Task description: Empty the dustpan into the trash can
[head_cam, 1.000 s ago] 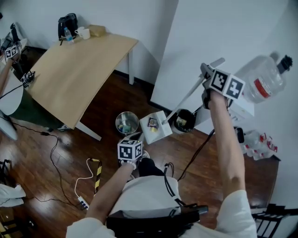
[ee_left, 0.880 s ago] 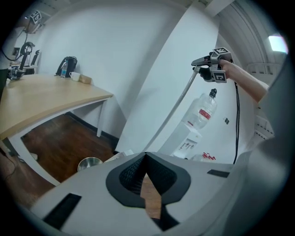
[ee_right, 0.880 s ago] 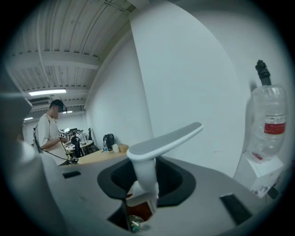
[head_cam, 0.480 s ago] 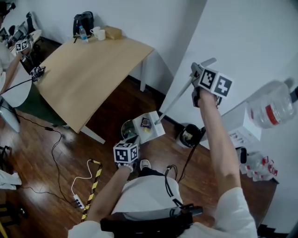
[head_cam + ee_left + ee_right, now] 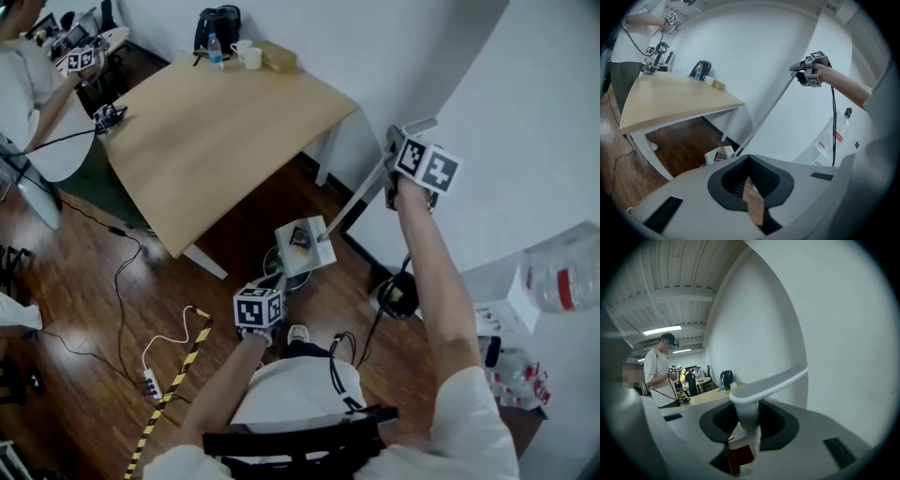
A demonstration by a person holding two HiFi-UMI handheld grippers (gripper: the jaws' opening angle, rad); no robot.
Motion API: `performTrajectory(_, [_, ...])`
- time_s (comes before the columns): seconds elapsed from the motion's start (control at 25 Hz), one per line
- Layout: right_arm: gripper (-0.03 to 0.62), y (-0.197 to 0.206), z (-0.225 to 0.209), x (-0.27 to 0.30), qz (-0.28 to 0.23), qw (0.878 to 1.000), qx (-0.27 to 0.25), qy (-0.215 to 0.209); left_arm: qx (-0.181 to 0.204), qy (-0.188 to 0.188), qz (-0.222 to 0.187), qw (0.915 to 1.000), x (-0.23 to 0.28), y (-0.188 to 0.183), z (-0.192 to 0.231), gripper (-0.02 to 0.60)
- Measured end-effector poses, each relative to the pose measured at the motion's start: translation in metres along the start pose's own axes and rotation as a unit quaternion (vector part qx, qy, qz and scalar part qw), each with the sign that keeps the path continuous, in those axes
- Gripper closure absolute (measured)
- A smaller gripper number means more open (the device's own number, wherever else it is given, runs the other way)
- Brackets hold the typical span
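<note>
Jaws on the right gripper (image 5: 746,420) are standing part-open and pressing on the white handle (image 5: 768,383) of the dustpan (image 5: 302,246), gripping it near its top end and holding it high. Those on the left gripper (image 5: 749,168) are lying together with nothing between them, and that gripper is hovering low, just beside the trash can (image 5: 272,262). Against a second ago, I am noting that the pan has been carried across. It was hanging between the metal can and the black bin (image 5: 401,295); now it is hanging over the can's mouth and hiding most of it from the head view, with the black bin well apart to the right. Litter (image 5: 300,239) is still lying in the pan, a dark wrapper among it, and the pan's open face is pointing up towards me, not down, so I am judging nothing emptied yet. I am rating the carry as done and the tipping as outstanding. Next I am expecting a turn of the handle to drop the pan's lip inside the rim. I am recording one risk: on so long a handle the pan could swing and spill onto the wooden floor (image 5: 112,375). The free left gripper is standing close enough to steady it.
</note>
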State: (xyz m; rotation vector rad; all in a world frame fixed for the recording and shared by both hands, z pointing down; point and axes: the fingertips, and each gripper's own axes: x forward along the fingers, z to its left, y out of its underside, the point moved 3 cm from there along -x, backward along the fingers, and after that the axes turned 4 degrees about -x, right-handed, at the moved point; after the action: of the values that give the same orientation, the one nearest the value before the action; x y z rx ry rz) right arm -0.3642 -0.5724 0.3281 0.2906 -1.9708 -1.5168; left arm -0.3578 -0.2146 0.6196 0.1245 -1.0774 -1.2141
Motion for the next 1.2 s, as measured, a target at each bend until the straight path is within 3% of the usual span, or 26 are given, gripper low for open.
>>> performTrajectory(0.24, [0.48, 0.012, 0.016, 0.027, -0.02, 0.999, -0.016, -0.024, -0.014, -0.013, -0.009, 0.9998, 0.004, -0.02, 0.012, 0.583])
performTrajectory(0.48, [0.488, 0.059, 0.049, 0.0, -0.064, 0.99, -0.099, -0.08, -0.024, -0.018, 0.002, 0.9995, 0.008, -0.016, 0.019, 0.583])
performTrajectory(0.84, [0.493, 0.089, 0.075, -0.055, -0.056, 0.972, -0.204, -0.104, 0.005, 0.027, -0.012, 0.9995, 0.003, -0.036, -0.011, 0.583])
performTrajectory(1.04, [0.494, 0.103, 0.099, -0.078, -0.059, 0.953, -0.278, -0.109, 0.024, 0.051, -0.043, 0.9975, -0.015, -0.06, -0.035, 0.583])
performTrajectory(1.2, [0.494, 0.117, 0.114, -0.099, -0.067, 0.943, -0.304, -0.119, 0.029, 0.057, -0.05, 0.9967, -0.03, -0.058, -0.039, 0.583])
